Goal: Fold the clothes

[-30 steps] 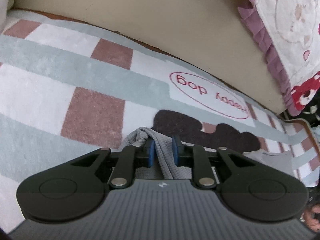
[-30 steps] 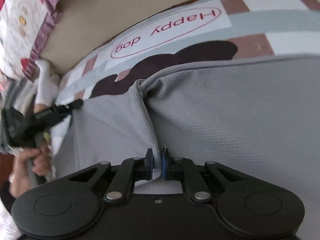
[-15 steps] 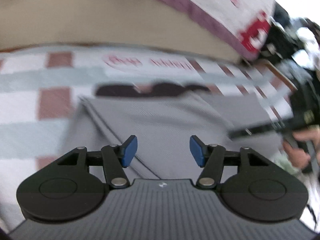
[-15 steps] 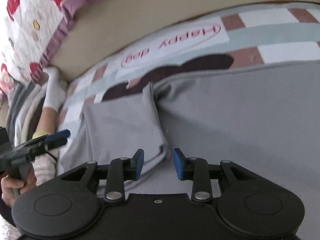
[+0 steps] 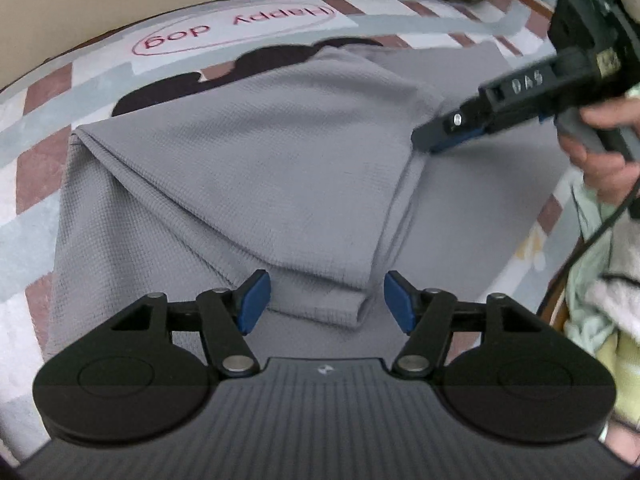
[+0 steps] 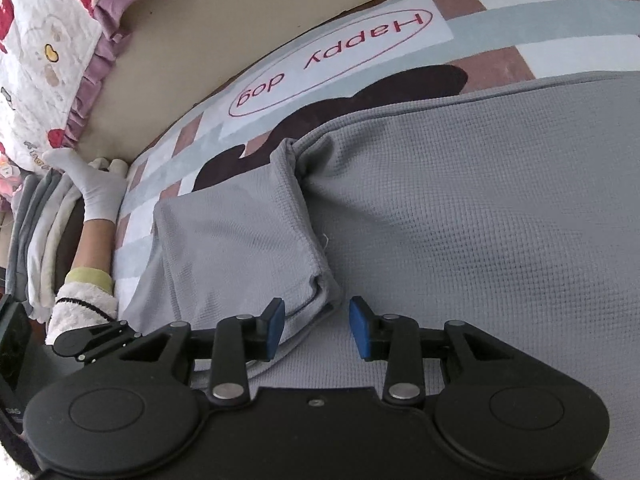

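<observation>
The grey waffle-knit garment [image 5: 256,168] lies folded flat on the checked rug [image 6: 500,20], both left tongs [image 5: 327,304] and right tongs [image 6: 317,327] opening, gripping nothing.

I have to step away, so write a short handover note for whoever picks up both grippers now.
Left gripper: jaws opening, nothing gripped, over the folded sleeve's end.
Right gripper: jaws opening, nothing gripped, at the sleeve's cuff corner.
Grey garment lies flat on the "Happy dog" rug.
Done: one sleeve folded in over the body.
Left: remaining folds; the other side is not in view.
</observation>
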A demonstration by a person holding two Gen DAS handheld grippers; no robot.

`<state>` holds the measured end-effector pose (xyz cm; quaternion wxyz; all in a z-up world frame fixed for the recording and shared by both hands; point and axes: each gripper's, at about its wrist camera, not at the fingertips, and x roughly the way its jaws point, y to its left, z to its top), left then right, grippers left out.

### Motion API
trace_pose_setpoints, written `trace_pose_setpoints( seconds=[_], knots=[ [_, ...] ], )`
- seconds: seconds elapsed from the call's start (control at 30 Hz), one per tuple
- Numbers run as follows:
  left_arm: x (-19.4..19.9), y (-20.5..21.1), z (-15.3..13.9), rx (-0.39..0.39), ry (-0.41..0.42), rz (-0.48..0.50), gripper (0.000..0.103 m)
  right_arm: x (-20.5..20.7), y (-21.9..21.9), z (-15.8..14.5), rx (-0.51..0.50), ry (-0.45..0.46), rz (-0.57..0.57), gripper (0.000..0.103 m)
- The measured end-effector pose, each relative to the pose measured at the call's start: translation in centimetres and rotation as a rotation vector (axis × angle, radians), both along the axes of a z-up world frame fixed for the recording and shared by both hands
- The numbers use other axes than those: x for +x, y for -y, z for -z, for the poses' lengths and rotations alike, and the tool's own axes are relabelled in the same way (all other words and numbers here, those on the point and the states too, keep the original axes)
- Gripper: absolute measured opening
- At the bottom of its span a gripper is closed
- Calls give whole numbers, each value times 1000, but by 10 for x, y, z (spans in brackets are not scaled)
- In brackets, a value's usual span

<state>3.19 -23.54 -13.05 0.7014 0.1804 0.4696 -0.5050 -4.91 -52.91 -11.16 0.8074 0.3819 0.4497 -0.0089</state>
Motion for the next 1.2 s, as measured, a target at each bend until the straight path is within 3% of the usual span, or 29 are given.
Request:
trace_pose_setpoints(
  seconds=[0.1,0.17,0.2,0.37,0.5,0.6,0.7,0.73,0.77,0.8,0.87,0.93,0.97,1.1,1.2],
  knots=[
    [5,-1,2,-16,-5,-17,56,1,2,3,4,17,9,41],
    [4,-1,1,16,19,-14,39,1,1,3,-11,26,-3,11],
    [4,-2,0,29,20,-10,35,1,1,4,-19,31,-10,11],
    [13,-15,0,26,-60,-48,35,1,-2,2,-70,33,-36,11],
    [8,-21,-1,18,-64,-42,37,3,-6,0,-110,18,-42,11],
    [8,-30,-14,-70,-61,-63,40,4,-10,0,-132,7,-52,12],
    [14,-37,-28,-224,-84,-109,49,4,-9,-2,-112,-14,-58,16],
    [15,-34,-26,-228,-89,-113,49,2,-6,-5,-96,-15,-50,20],
    [17,-31,-23,-226,-93,-115,49,-1,-3,-8,-82,-13,-42,26],
    [17,-26,-16,-171,-77,-119,49,-3,1,-12,-68,-11,-33,29],
    [18,-16,0,-43,-39,-126,49,-10,9,-23,-47,30,-4,44],
    [18,-16,5,-7,-20,-117,52,-14,15,-32,-25,102,36,58],
    [19,-16,5,4,-22,-111,52,-11,16,-31,-4,121,49,59],
    [27,-19,3,-26,-24,-136,54,1,20,-27,80,198,104,59],
    [53,-29,-1,-100,-10,-265,57,32,7,-30,-38,169,66,59]
  ],
)
